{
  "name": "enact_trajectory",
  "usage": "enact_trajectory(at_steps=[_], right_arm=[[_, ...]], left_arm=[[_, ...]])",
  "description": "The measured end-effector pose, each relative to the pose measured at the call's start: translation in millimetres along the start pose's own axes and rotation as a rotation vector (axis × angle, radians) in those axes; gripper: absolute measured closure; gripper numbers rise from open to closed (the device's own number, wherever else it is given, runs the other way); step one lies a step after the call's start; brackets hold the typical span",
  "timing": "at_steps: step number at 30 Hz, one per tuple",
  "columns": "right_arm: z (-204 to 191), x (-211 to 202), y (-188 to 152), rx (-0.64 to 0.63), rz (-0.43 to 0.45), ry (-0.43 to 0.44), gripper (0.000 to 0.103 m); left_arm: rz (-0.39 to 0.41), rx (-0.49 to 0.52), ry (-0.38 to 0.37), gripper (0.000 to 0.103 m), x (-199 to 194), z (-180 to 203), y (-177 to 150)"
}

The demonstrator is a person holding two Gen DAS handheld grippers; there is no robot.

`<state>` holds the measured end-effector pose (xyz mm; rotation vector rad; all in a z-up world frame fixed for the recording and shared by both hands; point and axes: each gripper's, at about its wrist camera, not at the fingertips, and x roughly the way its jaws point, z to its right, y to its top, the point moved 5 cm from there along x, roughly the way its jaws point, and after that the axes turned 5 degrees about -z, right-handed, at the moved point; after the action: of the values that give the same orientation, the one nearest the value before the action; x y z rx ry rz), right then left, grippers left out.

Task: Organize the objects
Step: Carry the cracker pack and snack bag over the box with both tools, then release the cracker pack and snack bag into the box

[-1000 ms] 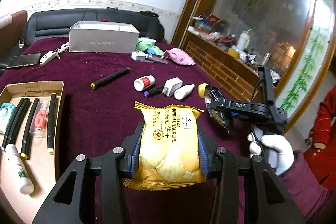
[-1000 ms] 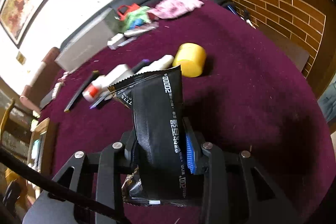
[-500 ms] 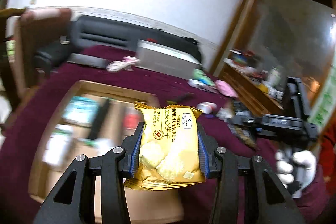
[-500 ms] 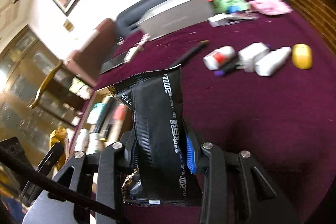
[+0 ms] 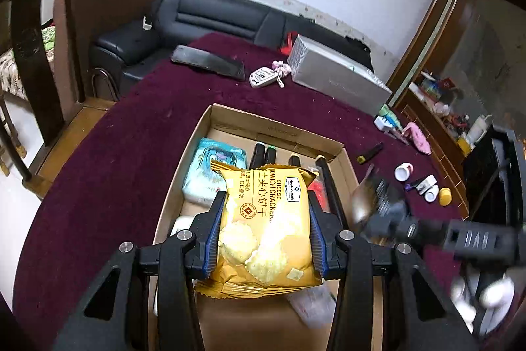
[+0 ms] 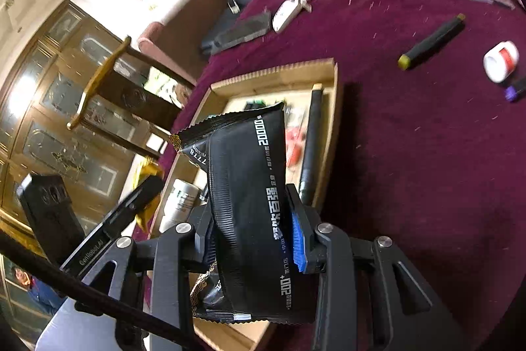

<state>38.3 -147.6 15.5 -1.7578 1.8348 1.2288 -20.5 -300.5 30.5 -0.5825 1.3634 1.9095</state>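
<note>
My left gripper (image 5: 263, 236) is shut on a yellow cheese cracker packet (image 5: 264, 229), held above the open cardboard box (image 5: 276, 129) on the maroon table. My right gripper (image 6: 250, 239) is shut on a black snack packet (image 6: 250, 196), which hangs over the box's (image 6: 273, 78) near right corner. Inside the box lie a pale blue tissue pack (image 5: 210, 173), several black tubes (image 6: 312, 140), a red item (image 6: 294, 140) and a white bottle (image 6: 180, 203). The right gripper with its black packet (image 5: 378, 196) shows blurred at the right of the left wrist view.
Loose on the cloth are a black marker (image 6: 430, 41), a white and red bottle (image 6: 501, 60), a yellow cap (image 5: 444, 196), a key fob (image 5: 261, 78), a phone (image 5: 208, 61) and a silver box (image 5: 338, 78). A wooden chair (image 5: 36, 55) and sofa stand beyond the table edge.
Both grippers have swung left from the loose items to over the cardboard box, each still gripping its packet. The right gripper has closed in beside the left.
</note>
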Motion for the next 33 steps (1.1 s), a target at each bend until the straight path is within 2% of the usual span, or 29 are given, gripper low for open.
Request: enact_trajectory(at_steps=[6, 11, 17, 20, 22, 24, 28, 29, 32, 33], right_arm=[[-2, 27, -3, -0.011, -0.049, -0.029, 0.07], [-9, 35, -4, -0.052, -0.054, -0.066, 0.07], [-18, 46, -3, -0.128, -0.035, -0.141, 0.07], [-20, 47, -2, -0.141, -0.025, -0.158, 0.067], [-23, 47, -1, -0.14, -0.022, -0.14, 0.055], [-23, 44, 0, -0.14, -0.011, -0.139, 0.05], [-23, 31, 4, -0.139, 0.029, -0.137, 0.05], [-23, 27, 4, -0.136, 0.043, -0.135, 0.05], [-21, 8, 5, -0.134, 0.089, -0.137, 0.05], [-20, 2, 4, -0.134, 0.1, -0.141, 0.05]], left_arm=[[-0.078, -0.008, 0.015, 0.064, 35, -5, 31], [-0.149, -0.047, 0.031, 0.064, 67, -17, 42], [-0.175, -0.06, 0.08, 0.063, 91, -24, 51], [-0.177, -0.083, 0.076, 0.061, 91, -25, 53], [-0.193, -0.106, 0.061, 0.06, 88, -26, 53], [-0.193, -0.121, 0.043, 0.06, 84, -27, 54], [-0.161, -0.119, 0.044, 0.06, 62, -25, 56], [-0.154, -0.12, 0.048, 0.058, 58, -25, 57], [-0.141, -0.118, 0.049, 0.044, 42, -22, 57], [-0.136, -0.119, 0.042, 0.044, 34, -20, 54]])
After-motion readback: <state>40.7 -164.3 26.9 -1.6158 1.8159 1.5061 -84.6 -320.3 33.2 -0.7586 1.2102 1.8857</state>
